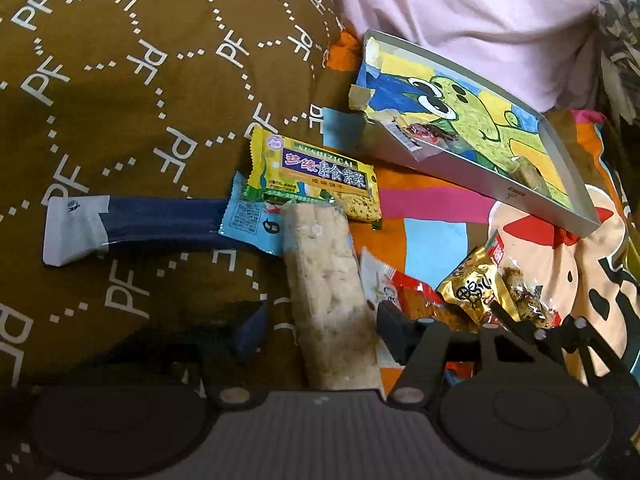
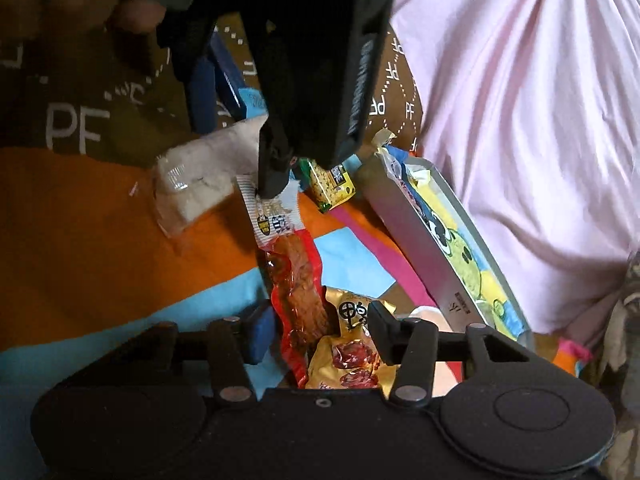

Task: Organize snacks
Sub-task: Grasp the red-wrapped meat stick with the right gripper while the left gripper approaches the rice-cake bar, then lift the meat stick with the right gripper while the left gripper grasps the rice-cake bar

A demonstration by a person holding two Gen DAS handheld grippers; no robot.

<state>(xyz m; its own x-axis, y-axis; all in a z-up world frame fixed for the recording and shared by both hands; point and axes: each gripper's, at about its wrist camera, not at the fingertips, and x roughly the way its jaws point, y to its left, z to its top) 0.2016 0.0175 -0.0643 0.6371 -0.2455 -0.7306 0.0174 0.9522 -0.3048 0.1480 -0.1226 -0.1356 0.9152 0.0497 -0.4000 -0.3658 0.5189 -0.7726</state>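
Bedding: brown "PF"-printed quilt (image 1: 120,120) beside a bright patchwork sheet (image 1: 432,236); pink cloth (image 1: 460,8) behind.
Tray: shallow cartoon-lined box (image 1: 472,128) on the sheet.
Left tool (image 1: 320,332): straddling the clear rice-cake pack (image 1: 328,292); contact unclear.
Right tool (image 2: 320,330): around the red (image 2: 300,292) and gold snack packs (image 2: 352,356); contact unclear.

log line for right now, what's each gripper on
left gripper: astride rice bar pack | right gripper: astride red pack, gold pack | grips: unclear | tray: nearby

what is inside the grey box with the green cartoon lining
Inside the grey box: one clear-wrapped dark red snack and one pale wrapped piece. Its far end is partly covered by tape.
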